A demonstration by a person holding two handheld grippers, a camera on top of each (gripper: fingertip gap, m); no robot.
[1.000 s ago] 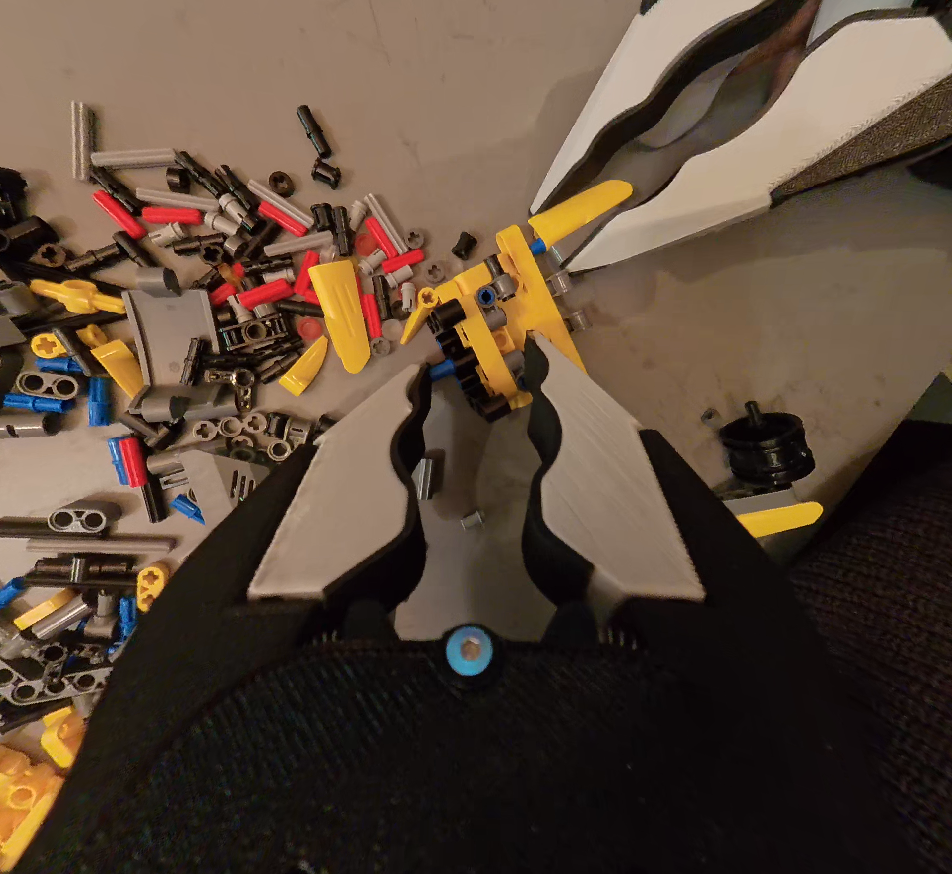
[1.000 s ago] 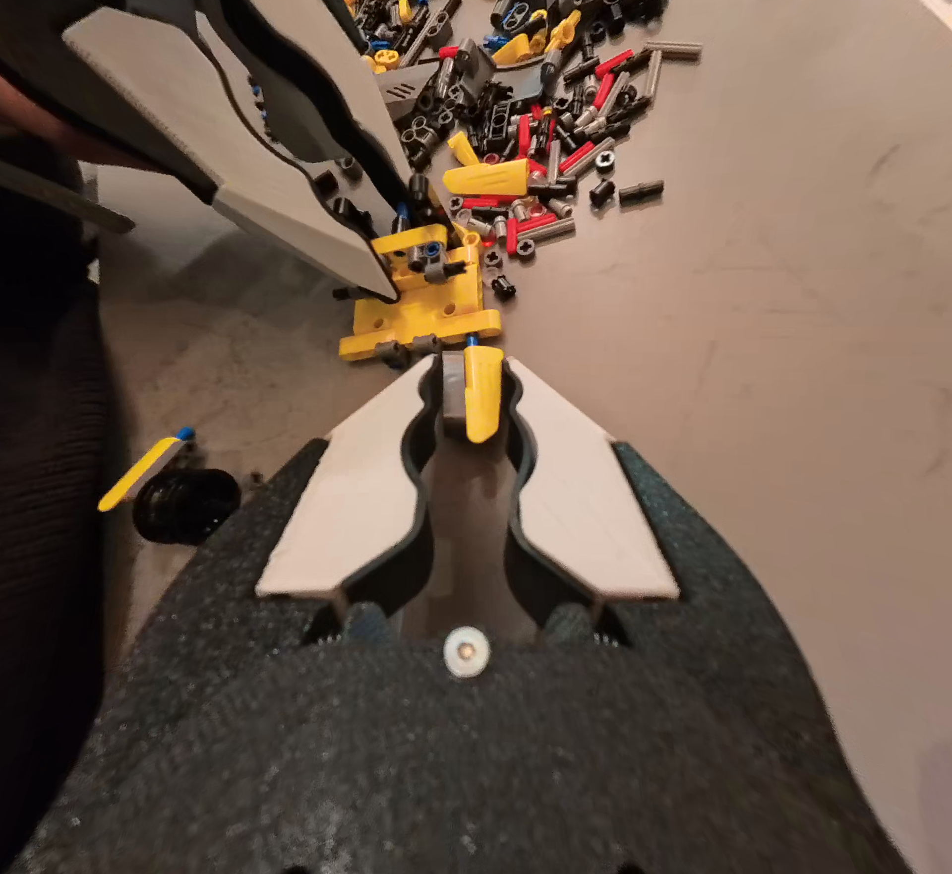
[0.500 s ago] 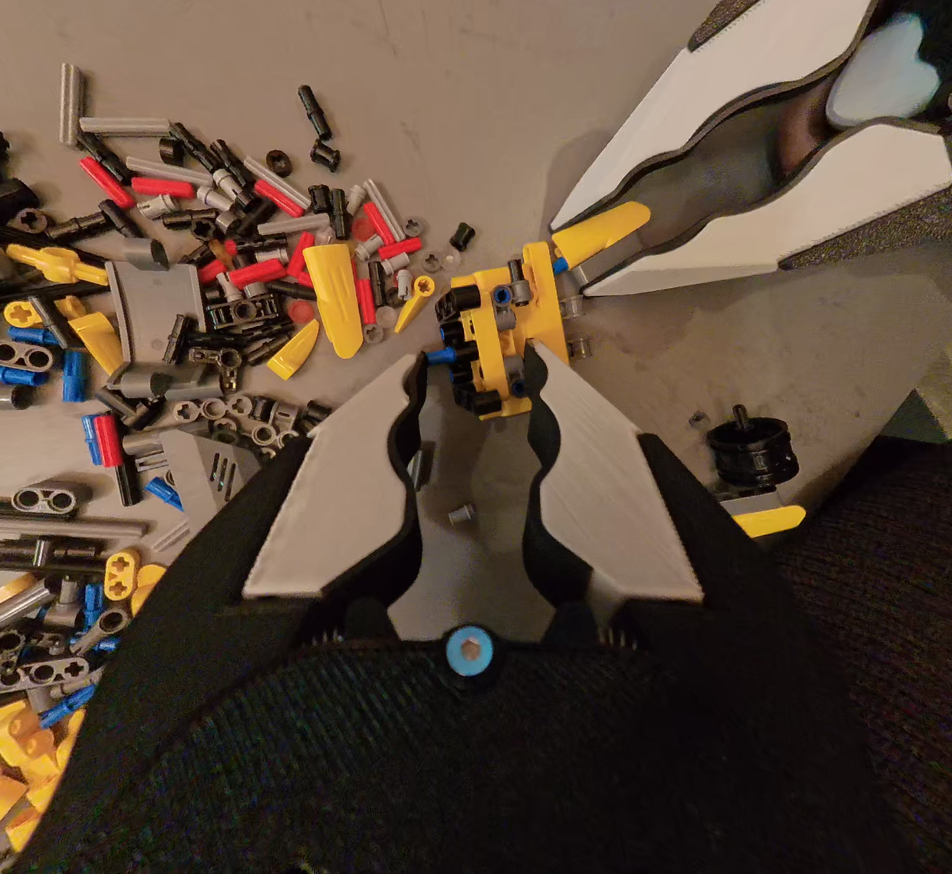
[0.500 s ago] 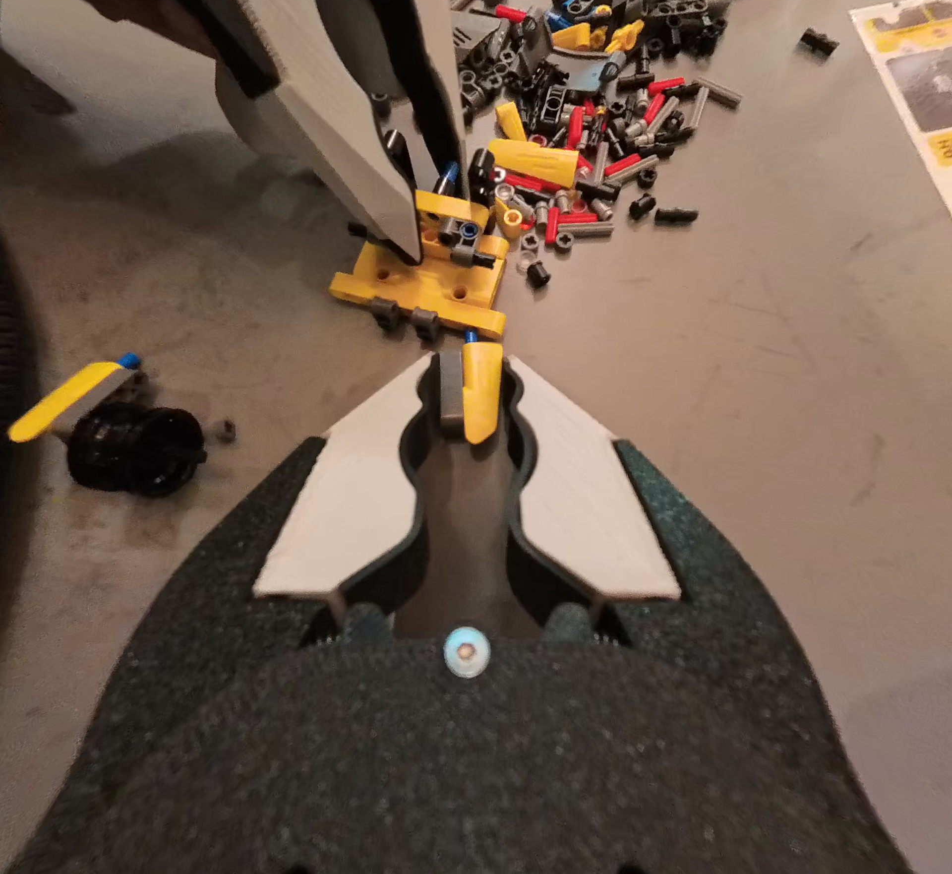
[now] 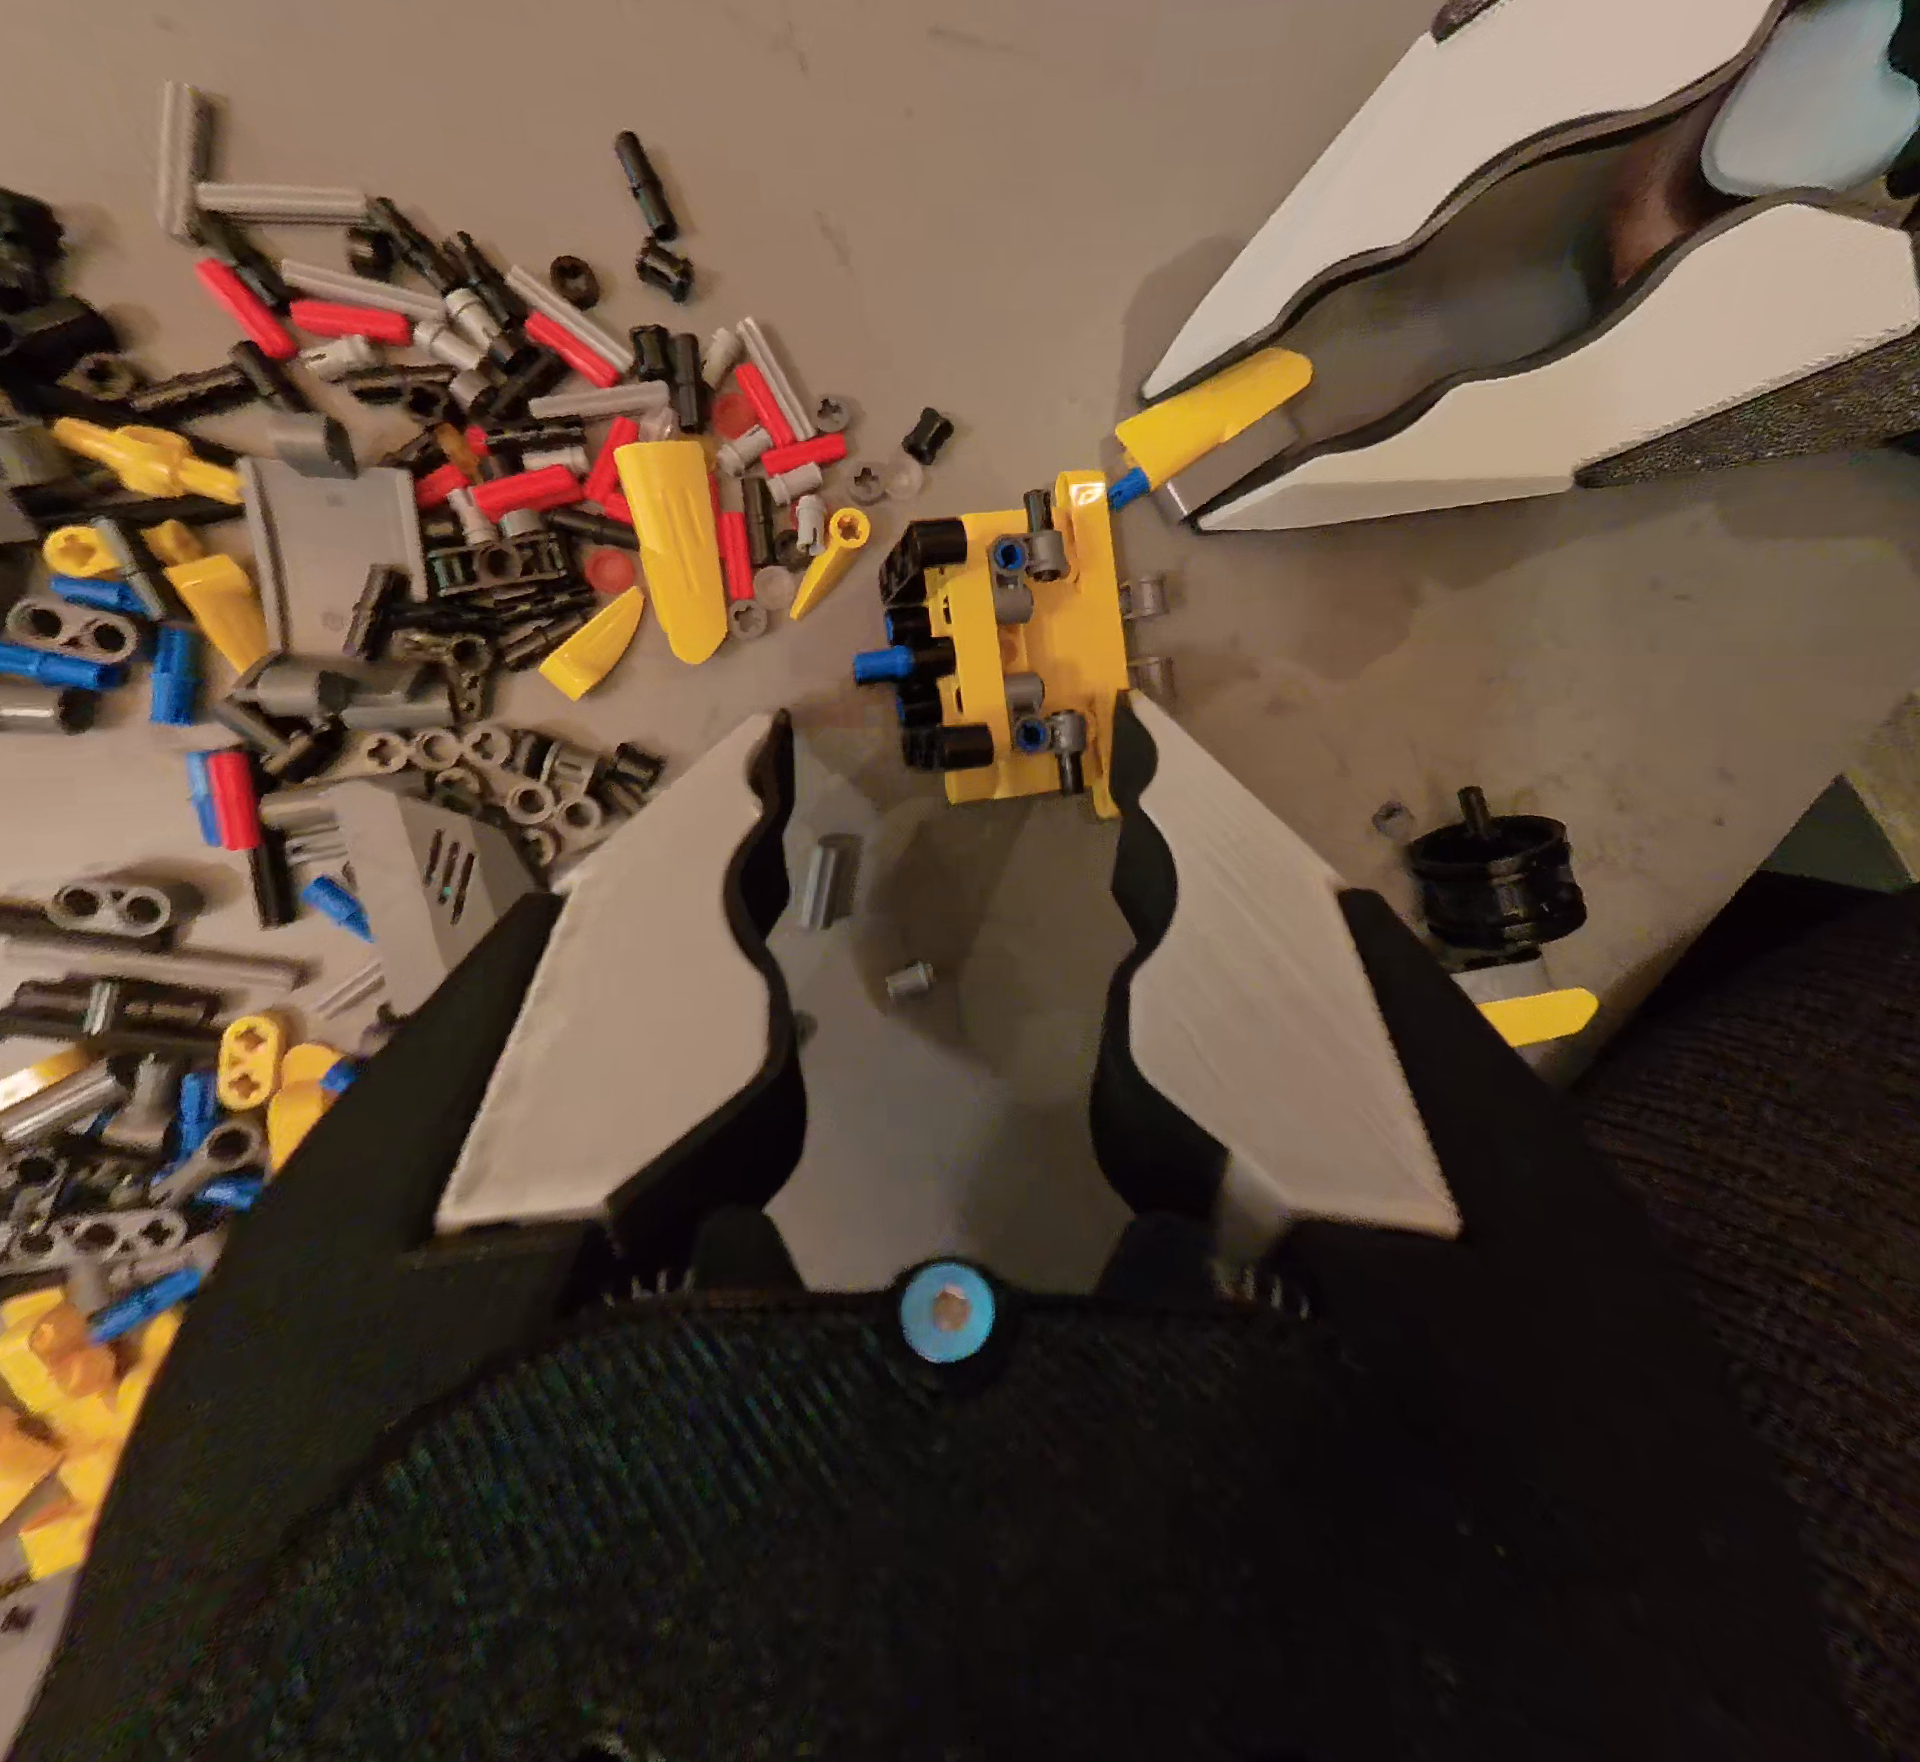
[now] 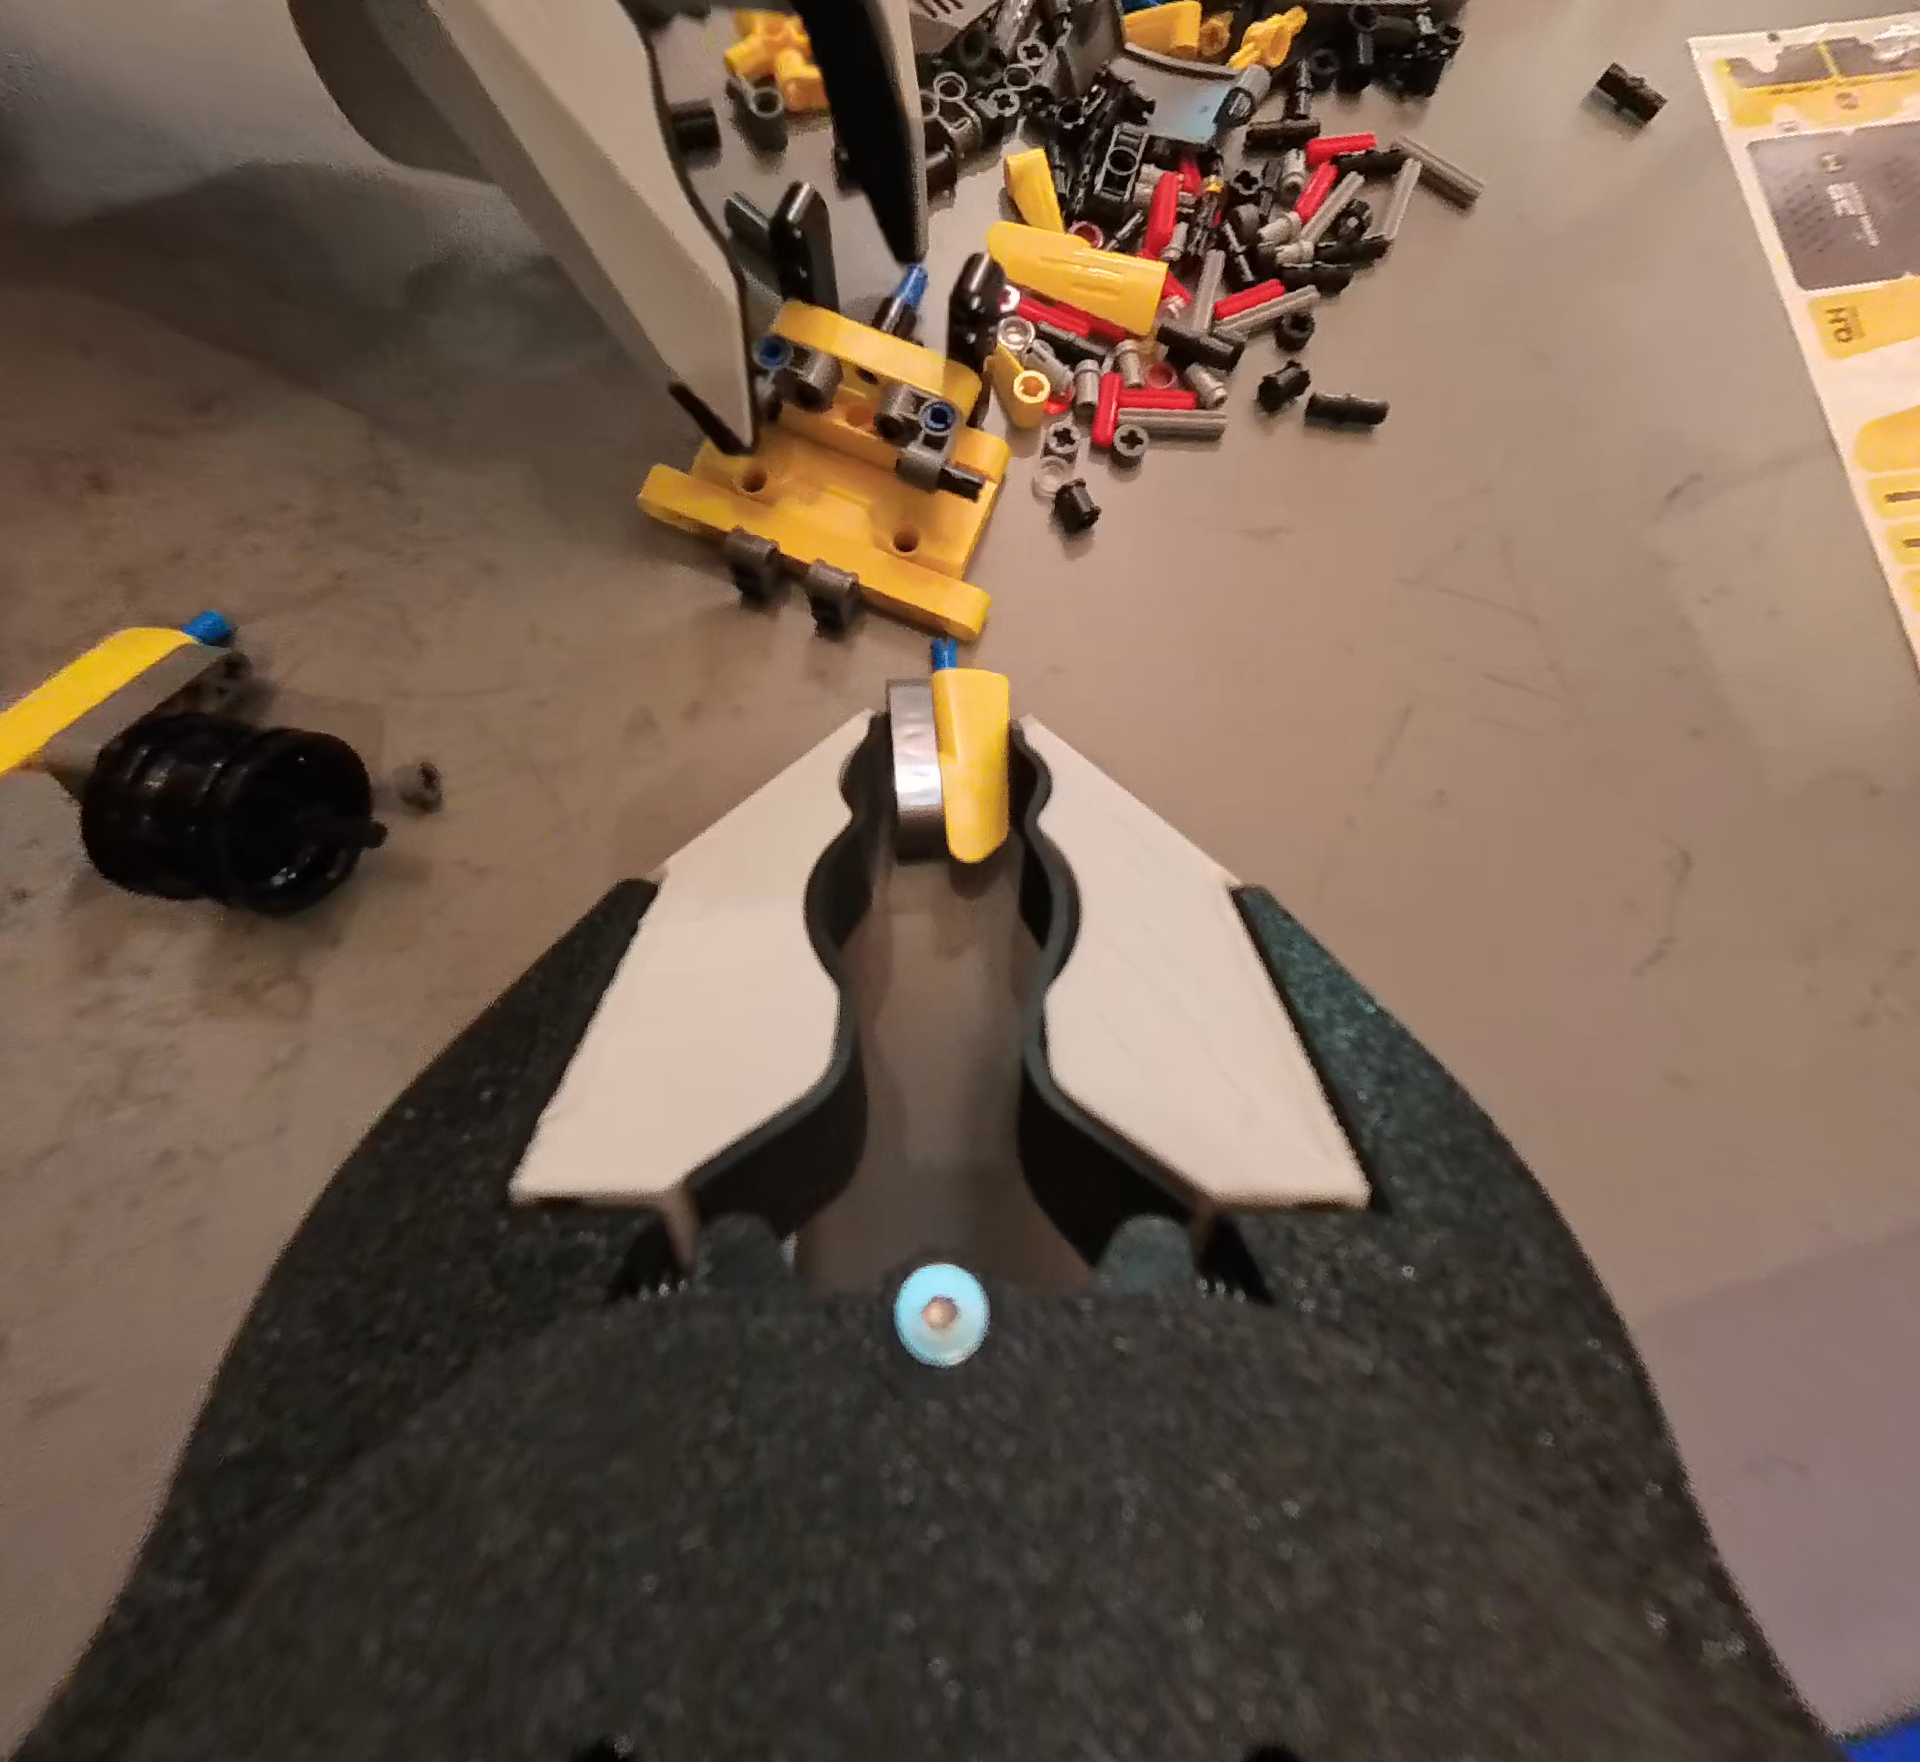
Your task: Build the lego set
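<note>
Yellow, with a grey strip alongside and a blue pin at its nose, the small wing piece point(image 6: 954, 769) sits pinched tight between the tips of the right gripper point(image 6: 948, 756). Its long axis runs along the fingers, and the pin points straight at the near corner of the yellow assembly point(image 6: 831, 486), just short of touching it. That assembly lies flat on the table point(image 6: 1455, 777), a dull grey-brown top, scuffed and stained. The left gripper point(image 5: 951, 746) comes down steeply from above with its fingers spread wide. One tip presses against the assembly's edge, and the other seems to hang clear, though the angle is poor. Beyond lies a heap of loose bricks point(image 5: 468, 507) in red, black, grey and blue. A black wheel hub point(image 6: 223, 808) rests well off to one side, and a printed sheet point(image 6: 1829, 258) lies at the table's far edge.
</note>
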